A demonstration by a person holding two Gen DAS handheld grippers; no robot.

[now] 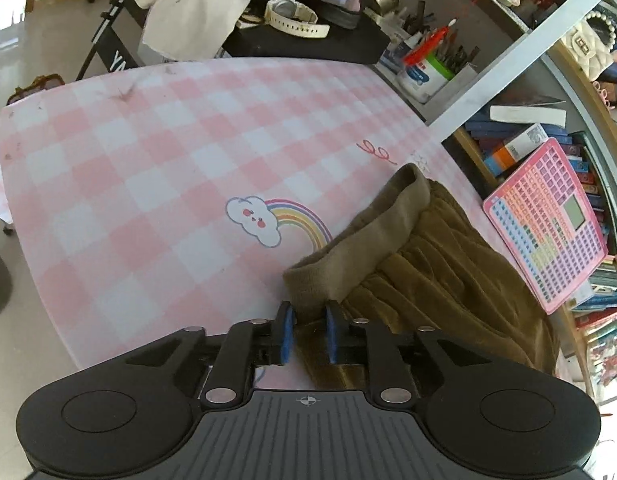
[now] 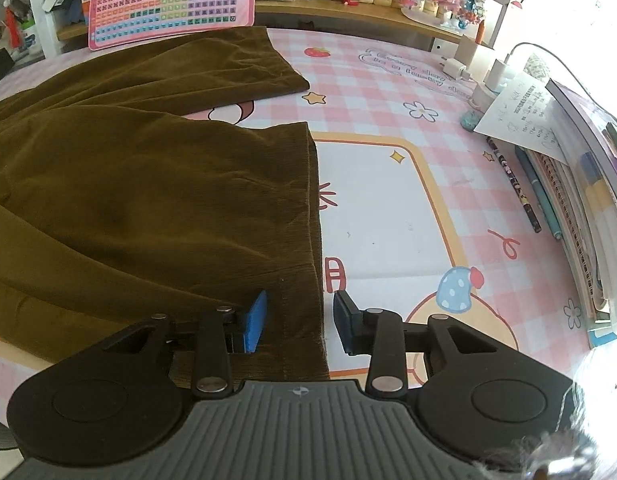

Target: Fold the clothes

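Olive-brown corduroy trousers (image 1: 420,280) lie flat on a pink checked table mat (image 1: 148,160). In the left wrist view their ribbed waistband (image 1: 372,232) runs toward my left gripper (image 1: 310,332), and the near corner fills the narrow gap between the blue pads, which close on it. In the right wrist view the trousers (image 2: 148,200) spread to the left with two legs pointing right. The near leg's hem (image 2: 308,208) runs between the fingers of my right gripper (image 2: 298,320). Its left pad lies against the cloth, while its right pad stands off over bare mat (image 2: 388,200).
A pink button board (image 1: 548,224) leans on the bookshelf behind the trousers. A pen holder (image 1: 428,68), a white watch (image 1: 296,18) and pale cloth (image 1: 188,8) sit beyond the mat. Stacked notebooks (image 2: 580,208), pens (image 2: 512,184) and chargers (image 2: 480,68) line the right side.
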